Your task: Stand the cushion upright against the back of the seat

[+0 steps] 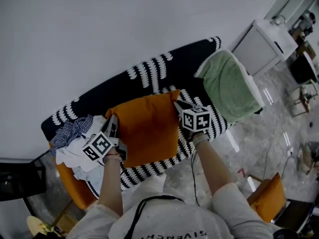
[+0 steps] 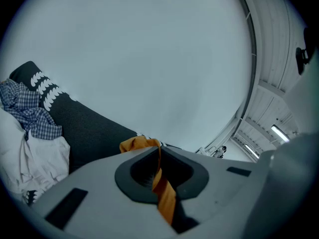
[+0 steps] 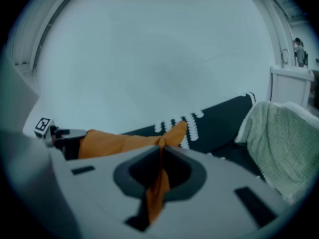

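An orange cushion (image 1: 147, 126) is held over the black seat with white zigzag stripes (image 1: 149, 73), in front of its dark backrest (image 1: 114, 91). My left gripper (image 1: 113, 125) is shut on the cushion's left edge; orange fabric (image 2: 162, 188) runs pinched between its jaws. On the cushion's upper right corner my right gripper (image 1: 177, 105) is shut too, with orange cloth (image 3: 158, 183) squeezed in the jaws. The cushion (image 3: 124, 142) stretches from there toward the left gripper (image 3: 60, 136).
A green blanket (image 1: 230, 86) drapes the seat's right end. A checked shirt (image 1: 70, 131) and white clothes (image 1: 75, 158) are piled at the left end. A white cabinet (image 1: 266, 44) stands to the right, and a second orange cushion (image 1: 269, 195) lies on the floor.
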Available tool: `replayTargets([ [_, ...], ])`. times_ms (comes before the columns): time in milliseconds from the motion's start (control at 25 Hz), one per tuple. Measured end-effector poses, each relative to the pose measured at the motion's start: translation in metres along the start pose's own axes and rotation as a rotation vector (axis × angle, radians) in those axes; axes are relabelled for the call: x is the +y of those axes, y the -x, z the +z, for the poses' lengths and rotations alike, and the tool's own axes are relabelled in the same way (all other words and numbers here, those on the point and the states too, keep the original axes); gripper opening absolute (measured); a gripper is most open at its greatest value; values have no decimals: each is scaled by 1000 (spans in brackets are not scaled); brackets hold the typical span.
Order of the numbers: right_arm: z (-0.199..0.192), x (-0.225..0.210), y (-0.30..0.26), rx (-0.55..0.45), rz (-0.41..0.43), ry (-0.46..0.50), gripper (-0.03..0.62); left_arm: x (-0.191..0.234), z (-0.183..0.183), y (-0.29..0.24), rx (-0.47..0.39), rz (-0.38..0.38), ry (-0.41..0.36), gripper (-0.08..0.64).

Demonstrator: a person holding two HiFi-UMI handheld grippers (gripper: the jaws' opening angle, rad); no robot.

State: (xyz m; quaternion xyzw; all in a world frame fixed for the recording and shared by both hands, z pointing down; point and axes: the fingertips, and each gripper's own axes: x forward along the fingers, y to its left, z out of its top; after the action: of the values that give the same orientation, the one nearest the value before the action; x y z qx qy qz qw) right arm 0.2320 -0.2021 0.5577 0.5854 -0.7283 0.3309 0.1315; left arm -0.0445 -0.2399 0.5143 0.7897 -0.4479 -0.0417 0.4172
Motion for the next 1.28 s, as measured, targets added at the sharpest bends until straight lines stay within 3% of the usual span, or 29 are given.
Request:
replayTargets([
  [520,-13,-53,1,91,-46,69,35,-32,-17,-40,23,-54,-15,38],
  [920,-27,-85,-2,199,-39,199,37,-55,-37,-46,2,-34,-10,37],
  [1120,-31,-111,-8,254,-31,187,41,-75,-45,-58,-17,-30,-8,38],
  [1280,-32,-130,-10,281,-36,113,67,-85,-49,-71,-32,-27,10,38],
])
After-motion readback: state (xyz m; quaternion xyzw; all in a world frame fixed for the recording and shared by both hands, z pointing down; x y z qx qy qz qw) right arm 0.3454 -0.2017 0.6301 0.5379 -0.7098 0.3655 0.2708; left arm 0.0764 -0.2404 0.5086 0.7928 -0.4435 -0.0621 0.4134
